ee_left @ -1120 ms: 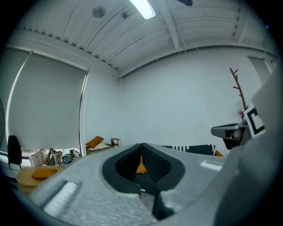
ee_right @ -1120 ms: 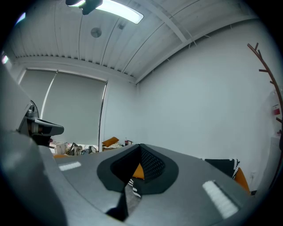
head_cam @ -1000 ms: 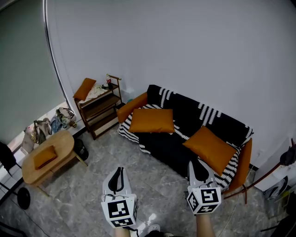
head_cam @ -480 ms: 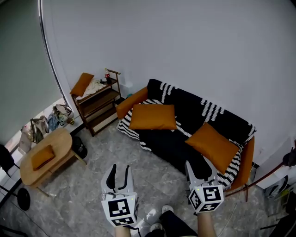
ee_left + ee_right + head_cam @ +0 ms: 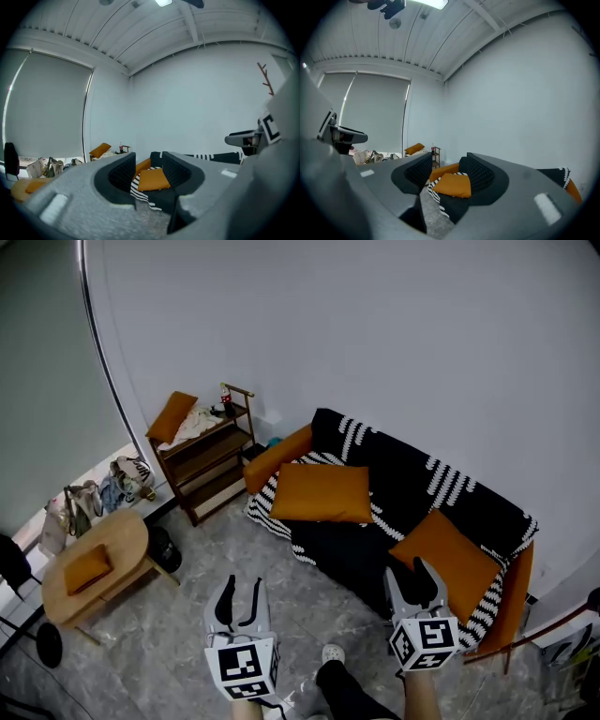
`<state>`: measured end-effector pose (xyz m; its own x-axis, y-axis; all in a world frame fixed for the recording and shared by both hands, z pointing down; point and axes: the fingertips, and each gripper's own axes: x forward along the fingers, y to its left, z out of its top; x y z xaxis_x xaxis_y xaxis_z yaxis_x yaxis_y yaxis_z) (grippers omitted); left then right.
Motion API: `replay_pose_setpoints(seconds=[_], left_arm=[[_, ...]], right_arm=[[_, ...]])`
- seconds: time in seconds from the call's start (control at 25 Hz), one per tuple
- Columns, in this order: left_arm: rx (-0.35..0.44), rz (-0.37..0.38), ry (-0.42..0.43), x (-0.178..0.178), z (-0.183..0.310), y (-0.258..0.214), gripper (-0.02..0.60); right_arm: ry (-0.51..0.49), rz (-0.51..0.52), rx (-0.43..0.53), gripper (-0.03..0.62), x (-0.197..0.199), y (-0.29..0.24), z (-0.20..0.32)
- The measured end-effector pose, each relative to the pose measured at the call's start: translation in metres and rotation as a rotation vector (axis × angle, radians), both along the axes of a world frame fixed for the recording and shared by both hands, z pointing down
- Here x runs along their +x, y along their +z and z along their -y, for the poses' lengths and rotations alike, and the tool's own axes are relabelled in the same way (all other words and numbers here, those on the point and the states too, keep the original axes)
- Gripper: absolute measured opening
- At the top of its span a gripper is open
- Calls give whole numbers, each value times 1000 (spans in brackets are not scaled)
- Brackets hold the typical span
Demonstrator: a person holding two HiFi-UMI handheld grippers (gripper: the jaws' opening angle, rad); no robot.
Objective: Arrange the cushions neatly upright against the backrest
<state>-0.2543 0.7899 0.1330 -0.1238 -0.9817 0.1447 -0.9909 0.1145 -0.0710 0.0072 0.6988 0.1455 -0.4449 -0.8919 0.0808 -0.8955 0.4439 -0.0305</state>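
Head view, rt tongs (image 5: pixel 410 570) hide cushion (image 5: pixel 455 554) corner

A dark wooden tiered shelf rack (image 5: pixel 208 465) stands against the far white wall; left of it, cloth bags (image 5: pixel 80 504) lie on the floor, and nearer sits an oval light-wood table (image 5: pixel 117 540)

Orange cushions (image 5: pixel 322 493), blk/wht striped throw (image 5: pixel 398 479)

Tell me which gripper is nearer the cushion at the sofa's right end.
Right. The right gripper is just in front of that cushion, not touching; the left gripper is over the floor, well to its left. Both have just been opening their jaws, nothing between them.
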Motion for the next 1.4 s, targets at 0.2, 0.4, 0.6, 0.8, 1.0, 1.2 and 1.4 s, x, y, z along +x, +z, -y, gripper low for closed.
replay_pose_setpoints(seconds=[0.2, 0.4, 0.6, 0.8, 1.0, 1.2, 1.4], left_arm=[[7, 0, -38, -14, 83, -10, 179], [22, 0, -72, -21, 164, -18, 179], [17, -1, -101, -27, 221, -13, 179], [-11, 3, -117, -35, 261, -4, 179], [-47, 7, -115, -43, 294, 9, 180], [-53, 7, -107, -56, 336, 19, 179], [-55, 5, -72, -72, 394, 30, 180]], right_arm=[[-25, 4, 1, 232, -8, -5, 90], [-37, 9, 21, 233, -9, -13, 179], [-41, 18, 13, 233, -10, -7, 243], [-43, 25, -16, 233, -14, 4, 288], [-42, 32, -47, 233, -21, 21, 320], [-31, 41, -60, 233, -31, 31, 358], [-16, 32, -37, 233, -47, 33, 407]])
